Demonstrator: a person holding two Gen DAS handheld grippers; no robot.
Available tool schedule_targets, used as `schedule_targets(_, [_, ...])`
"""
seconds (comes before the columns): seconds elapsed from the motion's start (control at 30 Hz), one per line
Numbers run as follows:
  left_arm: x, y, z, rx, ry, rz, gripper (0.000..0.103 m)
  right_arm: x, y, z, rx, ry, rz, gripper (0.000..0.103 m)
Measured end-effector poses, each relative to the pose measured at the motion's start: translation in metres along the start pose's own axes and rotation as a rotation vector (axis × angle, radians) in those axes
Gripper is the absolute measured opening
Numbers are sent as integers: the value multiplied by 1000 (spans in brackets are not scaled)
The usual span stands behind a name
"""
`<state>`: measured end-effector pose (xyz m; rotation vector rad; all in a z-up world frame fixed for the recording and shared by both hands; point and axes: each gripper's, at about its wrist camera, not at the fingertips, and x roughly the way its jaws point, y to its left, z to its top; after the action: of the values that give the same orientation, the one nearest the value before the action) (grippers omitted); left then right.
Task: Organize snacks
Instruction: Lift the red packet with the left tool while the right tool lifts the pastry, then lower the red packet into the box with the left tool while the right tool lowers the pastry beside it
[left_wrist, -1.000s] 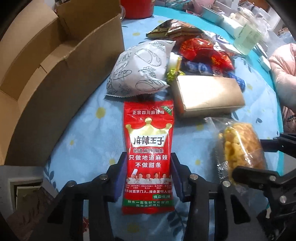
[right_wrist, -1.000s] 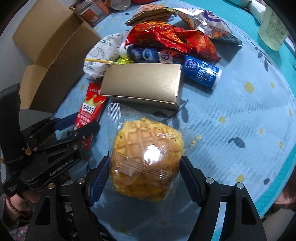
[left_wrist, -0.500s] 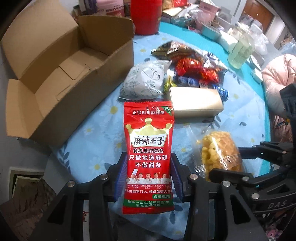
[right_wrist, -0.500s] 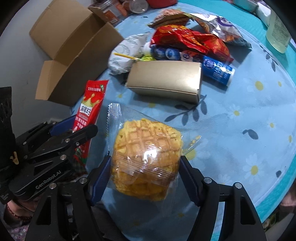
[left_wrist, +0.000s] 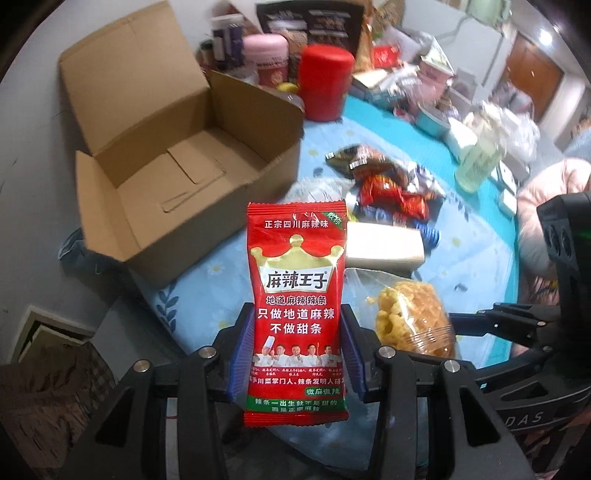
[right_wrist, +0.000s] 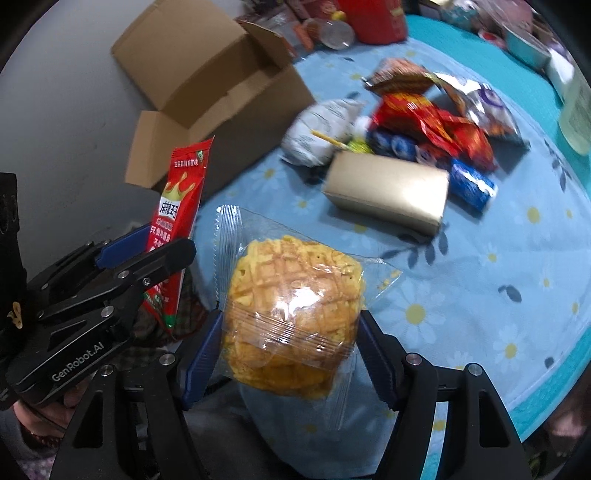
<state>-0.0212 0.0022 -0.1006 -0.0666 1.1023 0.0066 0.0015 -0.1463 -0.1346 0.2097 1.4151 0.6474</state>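
Now, at the far left, an open brown box (left_wrist: 177, 155) is seen on the blue flowered cloth (right_wrist: 498, 266), with its flaps up and only flat card seen inside. Next to it, the red pack (left_wrist: 297, 295) is held up off the table by the left gripper (left_wrist: 295, 354). The two blue pads are pressed on the pack's sides near its bottom half, so the jaws are closed only a little way apart, tight on the pack. The pack is held upright, its top edge in front of the box's near corner.

Farther right, a pile of snacks is left on the cloth: a white bag (right_wrist: 325, 129), red wrappers (right_wrist: 436, 125), a blue tube (right_wrist: 472, 184) and a gold box (right_wrist: 388, 192) in front of them.

At the right, the bun (right_wrist: 291, 317) in its clear wrap is held by the right gripper (right_wrist: 291, 350). Its jaws are set wide, and the pads are pushed against the bun's two sides. The bun is lifted above the table's near edge, just beside the red pack.
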Motion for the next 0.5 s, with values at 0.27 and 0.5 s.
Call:
schedule_targets(0.27, [-28, 19, 21, -11, -86, -17, 44, -15, 32, 24, -49, -55, -8, 71])
schedule_targets(0.5, [-41, 44, 43, -3, -135, -22, 44, -23, 50, 50, -53, -104, 5, 71])
